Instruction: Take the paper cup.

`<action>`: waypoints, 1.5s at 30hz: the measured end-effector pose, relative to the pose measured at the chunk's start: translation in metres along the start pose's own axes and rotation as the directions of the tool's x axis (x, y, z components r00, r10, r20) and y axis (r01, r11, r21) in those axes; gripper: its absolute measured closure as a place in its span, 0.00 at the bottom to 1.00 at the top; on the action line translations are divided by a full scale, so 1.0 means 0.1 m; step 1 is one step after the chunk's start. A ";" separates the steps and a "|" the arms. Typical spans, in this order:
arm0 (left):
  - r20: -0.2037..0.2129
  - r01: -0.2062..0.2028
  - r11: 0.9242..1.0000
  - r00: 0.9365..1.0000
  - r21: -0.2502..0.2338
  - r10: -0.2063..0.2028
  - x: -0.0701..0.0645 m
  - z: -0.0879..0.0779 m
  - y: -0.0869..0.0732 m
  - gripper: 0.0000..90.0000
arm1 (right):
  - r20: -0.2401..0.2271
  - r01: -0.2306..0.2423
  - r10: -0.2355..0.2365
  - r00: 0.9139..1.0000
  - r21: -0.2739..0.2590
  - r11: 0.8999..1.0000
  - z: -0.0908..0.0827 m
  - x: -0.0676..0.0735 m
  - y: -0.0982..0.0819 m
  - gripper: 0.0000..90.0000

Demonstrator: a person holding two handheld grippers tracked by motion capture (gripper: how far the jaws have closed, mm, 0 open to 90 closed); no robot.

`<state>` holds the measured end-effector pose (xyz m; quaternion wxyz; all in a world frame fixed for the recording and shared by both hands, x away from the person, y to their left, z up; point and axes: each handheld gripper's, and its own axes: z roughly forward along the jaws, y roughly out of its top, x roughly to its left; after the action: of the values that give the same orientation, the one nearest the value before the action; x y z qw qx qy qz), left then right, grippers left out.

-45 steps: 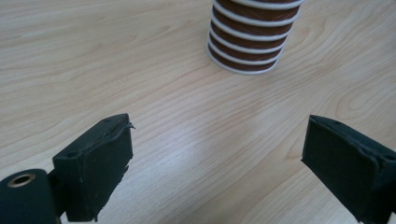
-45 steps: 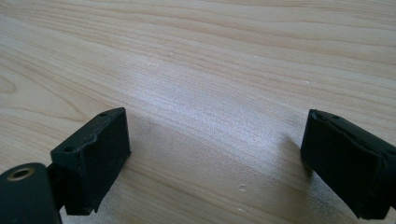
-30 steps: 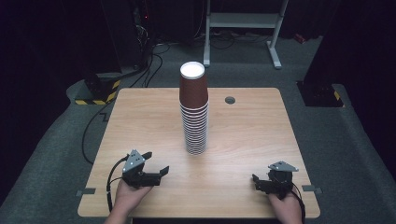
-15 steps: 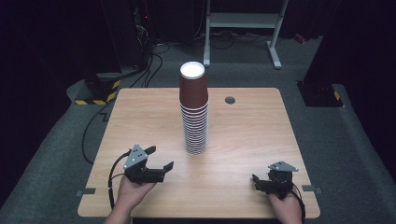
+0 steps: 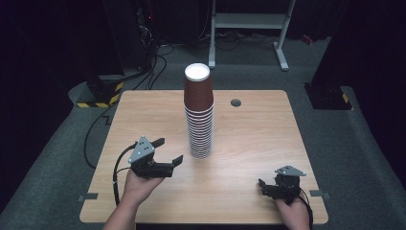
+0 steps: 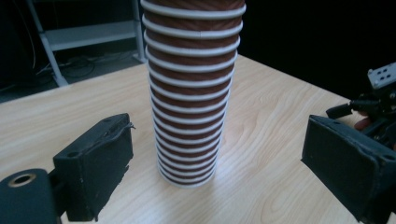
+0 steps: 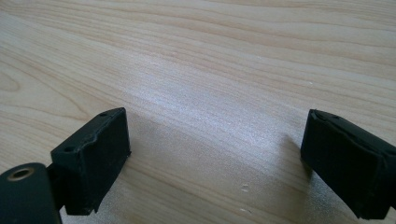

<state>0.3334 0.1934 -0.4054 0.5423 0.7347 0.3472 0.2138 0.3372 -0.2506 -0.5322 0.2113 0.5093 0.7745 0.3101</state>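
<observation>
A tall stack of brown paper cups (image 5: 200,115) with white rims stands upside down at the middle of the wooden table (image 5: 258,139). My left gripper (image 5: 168,150) is held above the table just left of the stack's base, open, with its jaws pointed at the stack. In the left gripper view the cup stack (image 6: 191,93) rises a short way beyond the gap between the wide jaws of my left gripper (image 6: 215,140). My right gripper (image 5: 265,187) rests low near the front right edge. The right gripper view shows my right gripper (image 7: 217,130) open over bare wood.
A round grey grommet (image 5: 235,102) sits in the tabletop behind the stack to the right. Beyond the table lie a yellow-and-black striped base (image 5: 98,93), cables and a white metal frame (image 5: 249,21). The right gripper (image 6: 373,100) appears at the far right of the left gripper view.
My left gripper has risen and moved forward and right, closer to the base of the cup stack. The right gripper has stayed where it was.
</observation>
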 end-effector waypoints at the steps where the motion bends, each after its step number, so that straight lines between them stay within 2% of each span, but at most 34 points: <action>1: 0.002 -0.002 1.000 1.000 -0.005 0.002 0.00 0.00 0.03 0.10 | 0.000 0.000 0.000 1.000 0.000 1.000 0.00 0.00 0.00 0.09; 11: -0.003 -0.021 0.999 1.000 -0.036 0.021 0.03 0.04 0.30 0.10 | -0.002 0.002 -0.002 1.000 0.000 1.000 0.00 0.00 0.00 0.09; 25: -0.005 -0.056 0.996 0.998 -0.068 0.056 0.02 0.20 0.75 0.08 | -0.005 0.006 -0.006 1.000 0.001 1.000 0.00 0.00 0.00 0.09; 32: -0.020 -0.070 0.993 0.997 -0.092 0.068 0.04 0.27 1.02 0.06 | -0.005 0.007 -0.007 1.000 0.001 1.000 0.00 0.00 0.00 0.09; 33: -0.020 -0.070 0.993 0.997 -0.092 0.068 0.04 0.27 1.02 0.06 | -0.005 0.007 -0.007 1.000 0.001 1.000 0.00 0.00 0.00 0.09; 35: -0.035 -0.076 0.992 0.997 -0.100 0.073 0.06 0.27 1.13 0.06 | -0.005 0.007 -0.007 1.000 0.001 1.000 0.00 0.00 0.00 0.09; 38: -0.042 -0.070 0.991 0.997 -0.110 0.066 0.08 0.27 1.19 0.05 | -0.005 0.007 -0.007 1.000 0.001 1.000 0.00 0.00 0.00 0.09; 43: -0.047 -0.069 0.993 0.997 -0.099 0.065 0.11 0.31 1.31 0.03 | -0.009 0.009 -0.009 1.000 0.001 1.000 -0.01 0.00 0.00 0.09; 45: -0.047 -0.053 0.993 0.998 -0.108 0.048 0.12 0.34 1.36 0.02 | -0.012 0.010 -0.010 1.000 0.001 1.000 -0.01 0.00 -0.01 0.09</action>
<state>0.4029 0.1568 -0.2885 0.5681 0.7075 0.3284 0.2625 0.3363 -0.2509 -0.5321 0.2081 0.5036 0.7784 0.3116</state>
